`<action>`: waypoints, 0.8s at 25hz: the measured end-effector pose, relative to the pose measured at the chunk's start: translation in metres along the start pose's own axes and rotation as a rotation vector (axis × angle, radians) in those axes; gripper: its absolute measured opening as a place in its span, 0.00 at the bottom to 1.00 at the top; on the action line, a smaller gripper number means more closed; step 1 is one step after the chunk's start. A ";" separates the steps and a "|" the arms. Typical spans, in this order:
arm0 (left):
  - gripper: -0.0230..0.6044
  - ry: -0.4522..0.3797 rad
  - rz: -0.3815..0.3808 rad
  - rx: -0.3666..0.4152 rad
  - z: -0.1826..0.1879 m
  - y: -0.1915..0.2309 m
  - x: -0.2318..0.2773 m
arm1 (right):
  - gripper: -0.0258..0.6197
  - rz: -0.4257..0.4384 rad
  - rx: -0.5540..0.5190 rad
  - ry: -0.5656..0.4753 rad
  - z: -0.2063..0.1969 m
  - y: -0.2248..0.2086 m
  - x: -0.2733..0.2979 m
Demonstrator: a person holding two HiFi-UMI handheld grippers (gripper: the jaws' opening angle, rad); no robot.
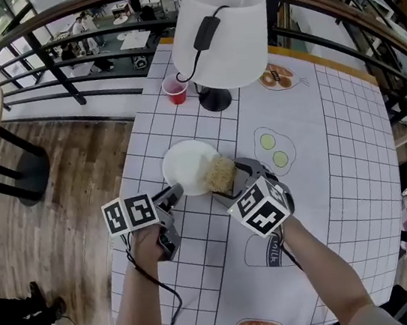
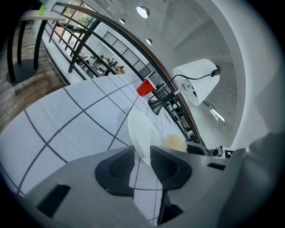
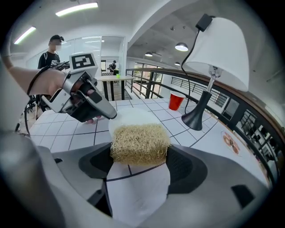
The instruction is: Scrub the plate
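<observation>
Right tongs [image 3: 139, 156] are clenched on the scrub pad [image 3: 140, 141], a tan fibrous block filling the gap between both jaws. Its bristly face pokes out front over the near-right edge of the plate [image 1: 187, 164]; can't tell from these views if it's actually touching. Left tongs [image 2: 142, 155] are released: the 2 jaws stand apart, the plate's near-left rim reaches in between the tips, and neither pad presses on it. Plate is white, round, lying on the gridded tablecloth [image 1: 321, 140] near table centre, right in front of both tongs. Handling call: it looks thin, light and stiff, with a smooth slick surface, so it'll likely skate on the cloth once the pad pushes unless pinned. Best hold is the rim on the left side, opposite the pad, with a shallow bite, firm but not enough to lever it up. Pad looks soft, springy and light, so a plain squeeze should keep it. Further out, the lamp [image 1: 220, 30] with its white shade and the red cup [image 1: 175, 90] stand toward the far edge, well apart from the work.
</observation>
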State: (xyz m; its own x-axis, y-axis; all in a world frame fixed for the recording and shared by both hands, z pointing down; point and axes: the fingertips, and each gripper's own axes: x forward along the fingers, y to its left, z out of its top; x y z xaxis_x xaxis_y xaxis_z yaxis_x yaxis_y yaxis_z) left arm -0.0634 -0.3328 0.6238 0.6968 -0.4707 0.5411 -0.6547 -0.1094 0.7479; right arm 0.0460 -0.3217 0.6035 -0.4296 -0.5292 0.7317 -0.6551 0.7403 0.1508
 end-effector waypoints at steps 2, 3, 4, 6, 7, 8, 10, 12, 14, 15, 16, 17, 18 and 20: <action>0.21 -0.007 0.014 0.016 -0.003 -0.007 -0.009 | 0.61 0.003 0.014 -0.011 0.002 0.000 -0.011; 0.21 -0.016 0.021 0.030 -0.003 -0.012 -0.014 | 0.61 0.002 0.018 -0.017 0.004 0.000 -0.017; 0.21 -0.024 0.028 0.047 -0.003 -0.017 -0.020 | 0.61 0.000 0.022 -0.024 0.006 -0.001 -0.024; 0.21 -0.029 0.041 0.086 -0.004 -0.027 -0.032 | 0.61 -0.001 0.028 -0.038 0.011 -0.001 -0.038; 0.21 -0.030 0.044 0.100 -0.005 -0.032 -0.038 | 0.61 -0.004 0.027 -0.043 0.014 0.000 -0.046; 0.21 -0.035 0.044 0.111 -0.006 -0.038 -0.045 | 0.61 -0.009 0.022 -0.048 0.017 0.001 -0.054; 0.21 -0.070 0.037 0.131 -0.003 -0.053 -0.061 | 0.61 -0.022 0.009 -0.075 0.028 0.002 -0.071; 0.21 -0.124 0.014 0.147 0.004 -0.073 -0.081 | 0.61 -0.015 0.021 -0.128 0.041 0.007 -0.090; 0.21 -0.164 -0.015 0.179 0.007 -0.099 -0.105 | 0.61 0.003 0.048 -0.183 0.054 0.017 -0.112; 0.21 -0.180 -0.019 0.211 0.007 -0.113 -0.118 | 0.61 0.004 0.058 -0.208 0.060 0.022 -0.125; 0.21 -0.199 -0.013 0.253 0.009 -0.126 -0.131 | 0.61 -0.002 0.064 -0.233 0.068 0.026 -0.139; 0.20 -0.228 0.005 0.299 0.013 -0.137 -0.145 | 0.61 -0.013 0.064 -0.261 0.077 0.028 -0.153; 0.19 -0.272 0.029 0.338 0.020 -0.146 -0.158 | 0.61 -0.025 0.059 -0.292 0.087 0.030 -0.166; 0.12 -0.380 0.064 0.367 0.036 -0.160 -0.182 | 0.61 -0.038 0.044 -0.345 0.106 0.032 -0.191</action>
State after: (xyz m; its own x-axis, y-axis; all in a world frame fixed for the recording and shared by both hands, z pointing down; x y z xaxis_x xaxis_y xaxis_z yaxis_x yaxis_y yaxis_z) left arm -0.0964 -0.2611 0.3918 0.5416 -0.7628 0.3533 -0.7994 -0.3373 0.4973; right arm 0.0415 -0.2411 0.3976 -0.5844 -0.6702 0.4575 -0.6975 0.7030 0.1389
